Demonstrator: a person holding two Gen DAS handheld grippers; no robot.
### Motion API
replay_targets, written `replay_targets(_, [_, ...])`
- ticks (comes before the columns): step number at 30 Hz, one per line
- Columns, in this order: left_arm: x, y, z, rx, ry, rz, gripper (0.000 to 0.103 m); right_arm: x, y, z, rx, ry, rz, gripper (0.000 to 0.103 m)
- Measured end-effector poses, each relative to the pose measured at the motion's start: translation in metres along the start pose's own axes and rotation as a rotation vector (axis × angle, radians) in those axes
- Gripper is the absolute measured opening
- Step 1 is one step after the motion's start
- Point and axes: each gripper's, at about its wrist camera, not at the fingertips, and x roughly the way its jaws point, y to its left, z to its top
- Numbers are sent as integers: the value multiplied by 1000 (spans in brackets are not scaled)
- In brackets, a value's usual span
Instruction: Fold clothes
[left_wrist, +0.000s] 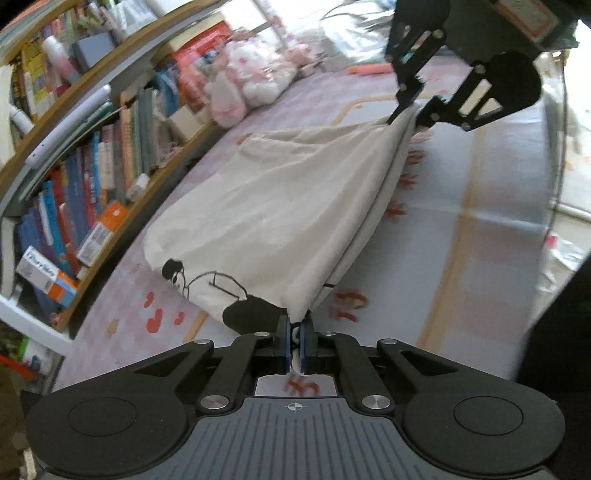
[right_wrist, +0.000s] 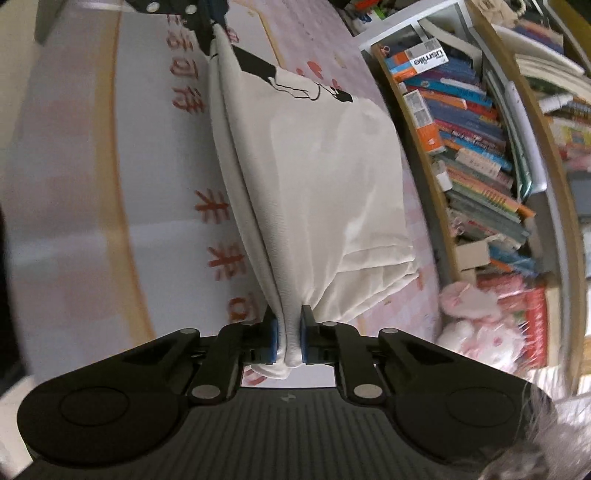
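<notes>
Both grippers are pinching one cream garment (left_wrist: 273, 206) by the same long edge. The left gripper (left_wrist: 294, 345) has its fingers (left_wrist: 281, 343) clamped on a corner near the black printed figure; the right gripper (right_wrist: 287, 343) has its fingers (right_wrist: 271, 341) clamped on a bunched, doubled edge at the other end. In the left view the right gripper sits at 1 o'clock, the cloth stretched taut between the two. The rest of the garment hangs and drapes down onto the patterned mat (left_wrist: 461, 192), toward the bookshelf (left_wrist: 85, 158) at 9 o'clock. Judged stage: edge lifted, fold not yet laid. Risks: the left grip looks thin, only a small tip of fabric between the pads, so a pull could slip it out. The right pinch holds several layers, and one could slide loose and skew the fold. Uneven tension would leave the drooping side creased. The plush toys (right_wrist: 476, 325) lie near the cloth's far corner and could snag it.
</notes>
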Motion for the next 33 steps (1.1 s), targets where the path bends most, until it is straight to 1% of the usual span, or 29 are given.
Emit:
replay_targets(5, [-33,-6,1,60,30,-131,5,-34,-2,1,84,23,140,11])
replay_targets(10, [-69,1,3,29,29,-229,5,-73,-4,-1,142,29,256,11])
replay_targets(14, [-88,14,7,-9,12,-268,5,-99,-13,2,180,24,304,11])
replay_targets(16, [-95,23,14,-33,-2,-268,5,-106,-23,7,190,31,292,11])
replay_targets(18, [-101,41,26,-72,-29,-246,5,-113,-36,11,202,28,263,11])
replay_targets(21, [-108,69,45,-122,-72,-176,5,-119,-67,15,241,-5,199,11])
replay_targets(24, [-101,92,62,-140,-91,-116,5,-117,-99,19,272,-48,155,10])
replay_targets(27, [-87,109,77,-171,-100,-60,6,-102,-127,24,277,-71,122,10])
replay_targets(30, [-63,121,90,-227,-88,-6,6,-81,-148,26,305,-83,128,10])
replay_targets(32, [-46,127,92,-263,-71,11,6,-62,-162,26,329,-88,146,10])
replay_targets(33, [-33,131,92,-288,-57,8,6,-51,-168,26,341,-89,160,10])
